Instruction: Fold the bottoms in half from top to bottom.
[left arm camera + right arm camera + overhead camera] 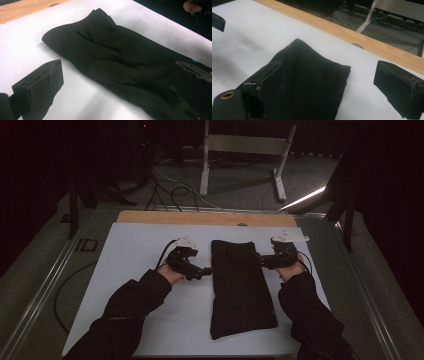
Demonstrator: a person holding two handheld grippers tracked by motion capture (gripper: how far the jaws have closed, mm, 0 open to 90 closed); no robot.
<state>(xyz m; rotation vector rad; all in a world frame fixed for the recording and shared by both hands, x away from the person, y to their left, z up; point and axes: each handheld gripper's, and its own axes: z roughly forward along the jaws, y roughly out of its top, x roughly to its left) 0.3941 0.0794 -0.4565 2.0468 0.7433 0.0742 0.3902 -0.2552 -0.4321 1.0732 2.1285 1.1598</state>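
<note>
The black cloth is folded into a long, narrow rectangle, lying flat on the white sheet at the middle of the table, its long axis running away from the person. Its far end shows a gathered band with soft creases; the near end is slightly wider. A small pale mark sits at its right edge near the near end.

Left gripper: at the cloth's left edge, towards the far end. Jaws stand wide apart, holding nothing; in the left gripper view one jaw is over bare sheet and the other over the cloth. Whether it touches the cloth cannot be told.

Right gripper: at the cloth's right edge, opposite the left. Jaws wide apart, empty; one lies over the cloth, the other over the sheet beside it.

The wooden table edge shows beyond the sheet.
</note>
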